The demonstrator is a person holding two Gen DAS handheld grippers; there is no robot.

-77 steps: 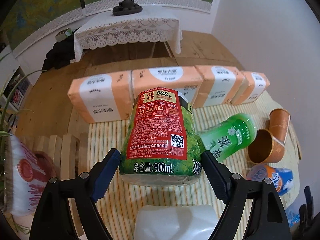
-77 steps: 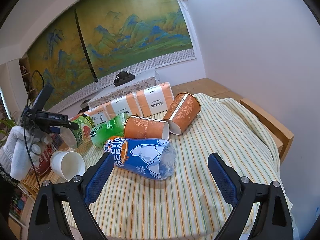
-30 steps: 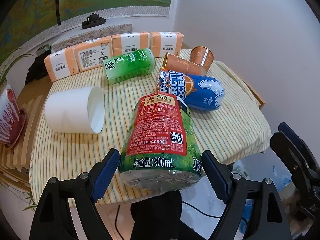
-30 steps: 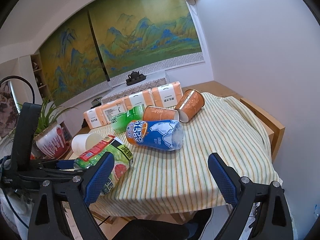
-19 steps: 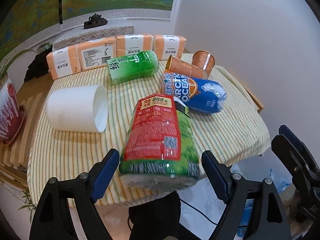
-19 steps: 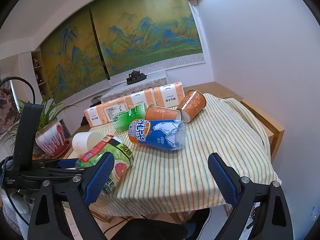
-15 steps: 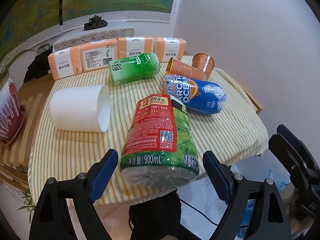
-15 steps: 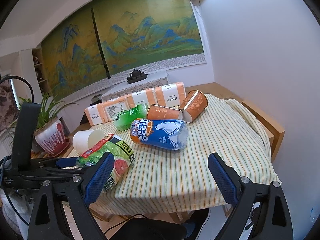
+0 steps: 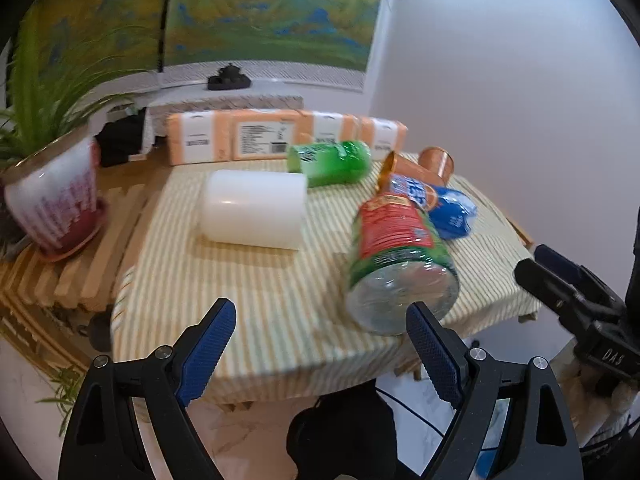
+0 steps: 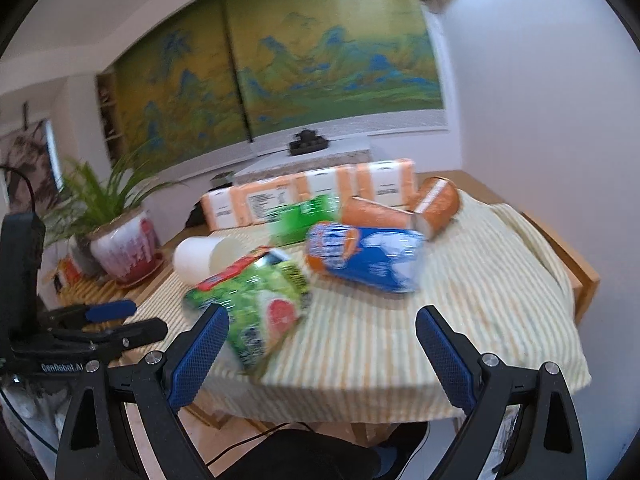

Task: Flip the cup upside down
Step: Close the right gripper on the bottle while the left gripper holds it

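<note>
Landmark: the striped cloth [image 9: 256, 304] that covered the table. The left gripper [image 9: 320, 346] hung off the cloth's near edge, jaws spread wide with nothing between them. The right gripper [image 10: 322, 344] was likewise held off the near edge, jaws spread and empty; in the left wrist view it [image 9: 576, 300] appeared beyond the cloth's right edge.

The white cup [image 9: 252, 209] lay on its side on the cloth's far-left part, mouth turned toward the middle of the cloth; in the right wrist view it [image 10: 204, 258] sat near the cloth's left edge. A green cup with a red label [image 9: 400, 264] lay on its side at the cloth's near-right part, its clear base toward the left wrist camera; the same cup [image 10: 256, 300] lay close to the near edge in the right wrist view.

Toward the cloth's middle-right lay a blue cup [image 10: 368, 258]. Behind it, also on their sides, were a bright green cup [image 9: 330, 162] and two copper-orange cups [image 10: 378, 212] [image 10: 436, 204]. A row of orange packs [image 9: 280, 140] lined the cloth's far edge. A potted plant [image 9: 56, 196] stood off the cloth's left side on wooden slats [image 9: 80, 272]. Both views were motion-blurred.
</note>
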